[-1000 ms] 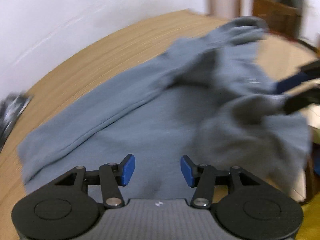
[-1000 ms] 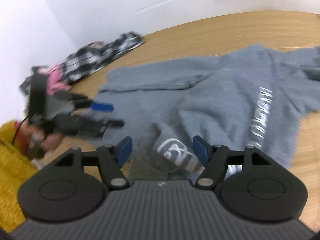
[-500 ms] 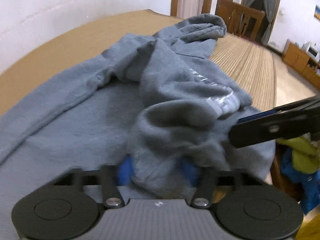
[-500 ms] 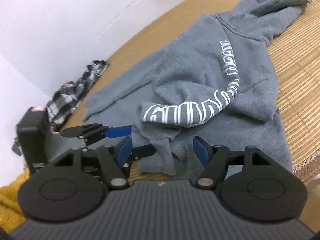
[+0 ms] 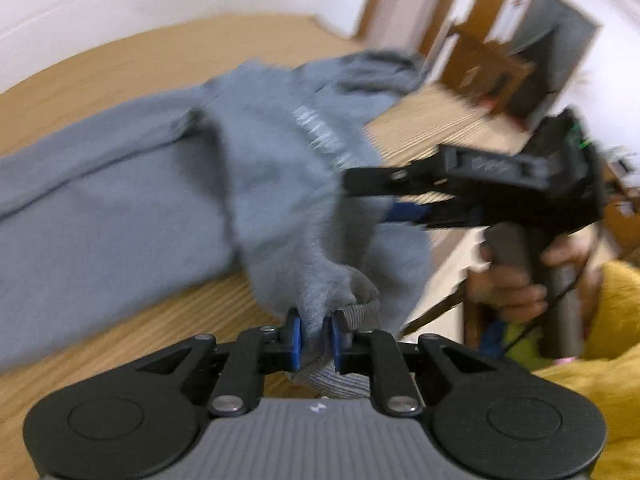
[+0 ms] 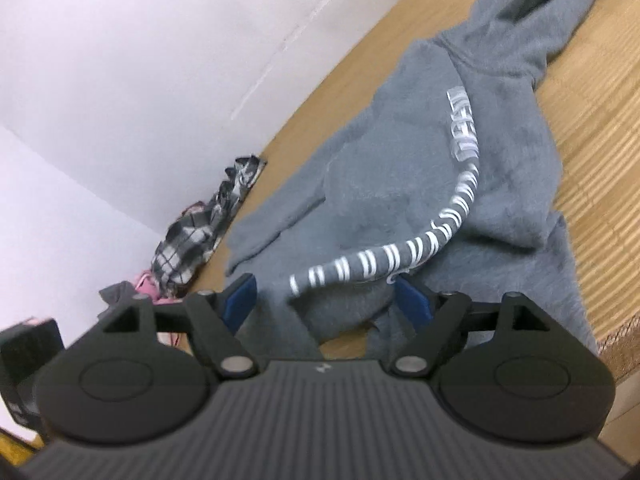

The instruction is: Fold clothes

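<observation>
Pinching hoodie cuff (image 5: 352, 314) | left hand-held gripper (image 5: 316, 338) just closed

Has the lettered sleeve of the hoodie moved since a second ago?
Yes. The sleeve, earlier bunched on the hoodie, now stretches from the shoulder toward the near bed edge, its cuff clamped in the just-closed left gripper.
</observation>
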Tool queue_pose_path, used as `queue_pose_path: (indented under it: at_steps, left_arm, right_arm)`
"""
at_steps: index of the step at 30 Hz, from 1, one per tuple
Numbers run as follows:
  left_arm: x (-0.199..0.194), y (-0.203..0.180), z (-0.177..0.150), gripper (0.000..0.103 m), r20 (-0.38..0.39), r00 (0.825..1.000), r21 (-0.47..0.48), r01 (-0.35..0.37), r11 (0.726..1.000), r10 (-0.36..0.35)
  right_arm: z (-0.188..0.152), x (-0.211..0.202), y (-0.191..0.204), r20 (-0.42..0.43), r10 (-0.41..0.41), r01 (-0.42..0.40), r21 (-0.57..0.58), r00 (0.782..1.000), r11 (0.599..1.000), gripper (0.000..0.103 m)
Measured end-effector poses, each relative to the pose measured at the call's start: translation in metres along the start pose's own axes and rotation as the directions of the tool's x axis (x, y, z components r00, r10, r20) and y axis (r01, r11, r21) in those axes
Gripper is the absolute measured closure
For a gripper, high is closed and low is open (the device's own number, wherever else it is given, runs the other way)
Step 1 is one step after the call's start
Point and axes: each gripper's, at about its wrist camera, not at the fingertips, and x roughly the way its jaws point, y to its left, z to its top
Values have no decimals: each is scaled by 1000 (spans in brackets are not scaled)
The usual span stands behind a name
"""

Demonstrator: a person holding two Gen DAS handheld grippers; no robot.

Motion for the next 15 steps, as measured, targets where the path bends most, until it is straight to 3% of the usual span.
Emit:
queue_pose_path:
  at_steps: [3,6,10,11,12,14,15]
  left_arm:
    - [6,-1,-9,86,-18,999,-15,-50,999,49]
    - [12,-3,-15,86,-17,998,-51,-63,997,62]
    - [20,-7,-16,83,-17,996,-48,-87,995,87]
    - [20,-8,-18,81,-17,995,-44,-102,994,102]
    - [19,-10,-19,75,-14,992,-38,-124,992,123]
    - [11,-14,-22,61,14,987,-20,-158,987,159]
    - [5,-16,-23,52,38,984,-8,-172,985,172]
  right_arm:
    - [-6,7,-9,-81,7,-5,29,997,1000,24]
    - [-17,10,-13,-159,64,-60,32,985,998,24]
    - [-26,19,-4,-210,72,-85,-55,975,995,25]
    - [-28,20,0,-211,66,-88,-94,975,992,40]
    - [-28,21,6,-213,62,-91,-131,975,987,71]
    - [-23,20,20,-219,63,-105,-183,974,978,89]
    - [-20,19,27,-219,75,-121,-203,973,972,90]
